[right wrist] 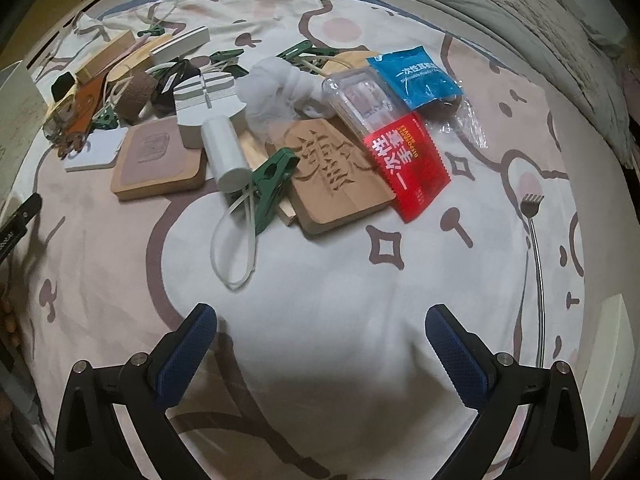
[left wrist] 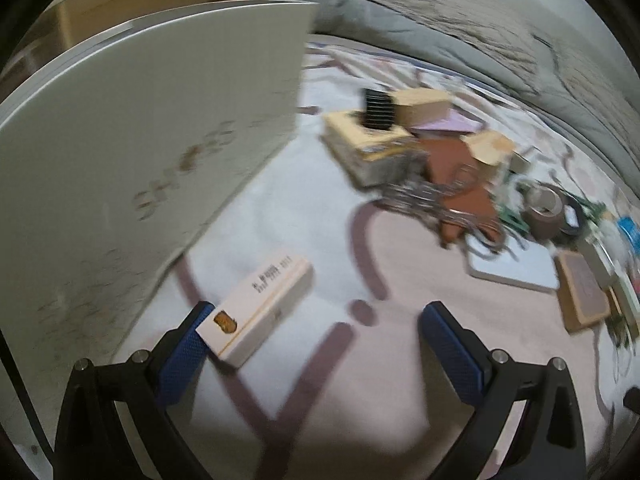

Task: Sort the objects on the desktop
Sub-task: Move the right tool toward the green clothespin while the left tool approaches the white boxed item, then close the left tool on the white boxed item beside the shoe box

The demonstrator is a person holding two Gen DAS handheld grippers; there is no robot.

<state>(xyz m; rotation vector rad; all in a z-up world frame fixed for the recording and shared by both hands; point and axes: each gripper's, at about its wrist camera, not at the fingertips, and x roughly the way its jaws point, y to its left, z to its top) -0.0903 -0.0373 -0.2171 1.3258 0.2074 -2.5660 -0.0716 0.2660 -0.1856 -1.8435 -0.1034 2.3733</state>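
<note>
Grippers released, left beside small white box near shoebox.

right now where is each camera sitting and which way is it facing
Left wrist: on the left gripper, low over the patterned bedsheet, facing a small white carton beside a tall white shoebox wall; both open blue-padded fingers show.
Right wrist: on the right gripper, higher above the sheet, facing the clutter pile: red sachet, green plastic clip; its open fingers show.
Shared: both see the brown tape roll and the grey quilt.
</note>
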